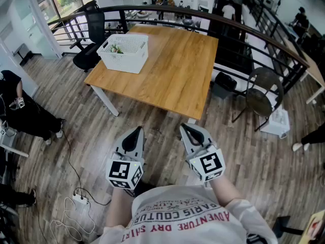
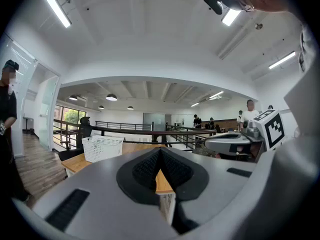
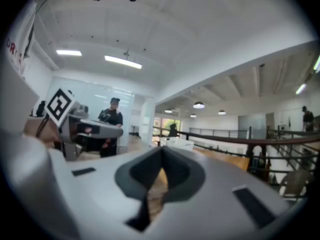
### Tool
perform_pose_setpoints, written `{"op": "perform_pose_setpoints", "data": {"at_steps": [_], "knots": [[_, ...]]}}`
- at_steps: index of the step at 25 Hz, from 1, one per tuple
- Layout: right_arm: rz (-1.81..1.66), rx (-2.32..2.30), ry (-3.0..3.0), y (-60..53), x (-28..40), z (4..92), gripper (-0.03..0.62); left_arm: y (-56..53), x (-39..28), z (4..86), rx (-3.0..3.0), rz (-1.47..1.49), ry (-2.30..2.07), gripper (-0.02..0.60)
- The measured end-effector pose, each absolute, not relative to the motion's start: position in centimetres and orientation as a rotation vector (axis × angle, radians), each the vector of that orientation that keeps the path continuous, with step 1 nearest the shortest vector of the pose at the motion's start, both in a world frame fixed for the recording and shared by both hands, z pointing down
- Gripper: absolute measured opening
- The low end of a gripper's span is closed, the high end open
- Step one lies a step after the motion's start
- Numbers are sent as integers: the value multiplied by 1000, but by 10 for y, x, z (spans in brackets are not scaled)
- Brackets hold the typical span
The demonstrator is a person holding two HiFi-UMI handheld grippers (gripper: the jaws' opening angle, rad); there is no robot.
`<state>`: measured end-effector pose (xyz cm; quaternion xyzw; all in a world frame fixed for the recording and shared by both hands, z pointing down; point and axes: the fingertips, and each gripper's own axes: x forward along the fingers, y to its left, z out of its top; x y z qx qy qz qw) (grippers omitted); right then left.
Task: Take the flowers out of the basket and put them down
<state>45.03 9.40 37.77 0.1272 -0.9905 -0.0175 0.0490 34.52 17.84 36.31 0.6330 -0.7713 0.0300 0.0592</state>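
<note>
The flowers (image 1: 116, 49) show only as a small cluster of green with pale and pinkish bits, lying low inside the left end of the basket (image 1: 129, 59); they are too small to make out stems or blooms. The basket is white, rectangular and perforated, with an open top. It sits on the far left corner of a square wooden table (image 1: 175, 72), whose surface is otherwise bare. In the left gripper view the basket (image 2: 102, 148) appears side-on on the table's corner, its contents hidden behind the wall.

Both grippers are well apart from the table, held low over the plank floor (image 1: 167, 136), just in front of the person's chest. The left gripper (image 1: 137, 131) has its jaws pressed together with nothing between the dark pads. The right gripper (image 1: 184, 128) is likewise clenched and empty, its tips meeting in a point.

A black office chair (image 1: 90, 37) stands beyond the basket's corner, and a dark curved railing (image 1: 244, 30) runs behind the table.
</note>
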Motion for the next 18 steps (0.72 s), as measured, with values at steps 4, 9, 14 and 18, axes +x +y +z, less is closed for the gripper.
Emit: {"op": "perform_pose_setpoints", "data": {"at_steps": [4,9,14,18], "knots": [[-36,394,-3011,90,443,379,28,179,337,362,1914,77,-2341,26],[-38,396,-3003,91,431,384,28,179,328,367,1908,65,-2326,26],[30,424,-2994,93,409,391,29,186,303,376,1892,42,-2309,26],[15,440,-2977,97,373,395,29,189,262,385,1878,17,-2290,26]]}}
